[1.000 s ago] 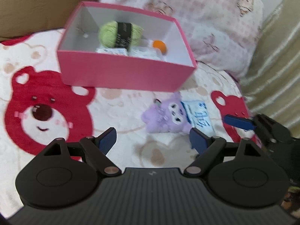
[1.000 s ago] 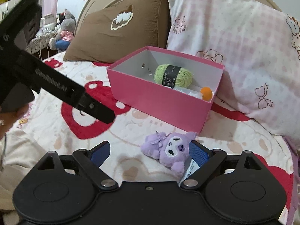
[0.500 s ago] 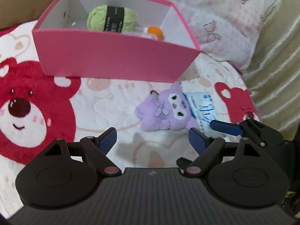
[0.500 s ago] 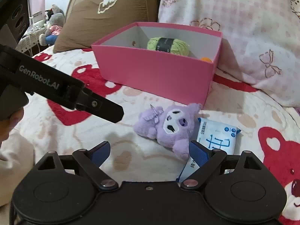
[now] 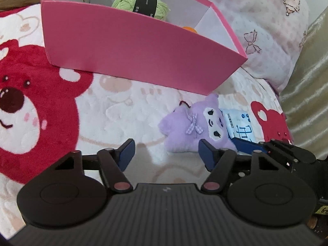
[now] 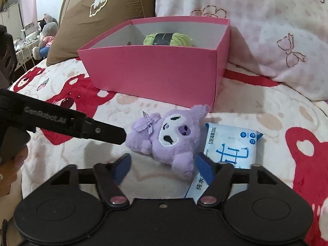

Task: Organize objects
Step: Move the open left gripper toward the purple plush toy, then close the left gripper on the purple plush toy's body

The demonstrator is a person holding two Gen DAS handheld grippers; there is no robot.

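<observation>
A purple plush toy point(image 5: 192, 129) point(image 6: 170, 137) lies on the bear-print blanket just in front of a pink box point(image 5: 131, 47) point(image 6: 155, 73). A blue-and-white wipes packet point(image 5: 240, 128) point(image 6: 231, 145) lies at the plush's right side. The box holds a green yarn ball point(image 5: 141, 5) point(image 6: 168, 39) and an orange thing point(image 5: 189, 29). My left gripper point(image 5: 167, 156) is open and empty, low over the blanket, short of the plush. My right gripper point(image 6: 164, 167) is open with the plush's lower end between its fingers.
A pink-checked pillow point(image 6: 266, 30) and a brown pillow point(image 6: 106, 14) stand behind the box. A gold curtain point(image 5: 307, 82) hangs at the right edge. The left gripper's body point(image 6: 61, 123) reaches in from the left in the right wrist view.
Both grippers have moved forward and lower toward the plush toy and the box. The plush now sits between the right gripper's fingers. Both stay open.
</observation>
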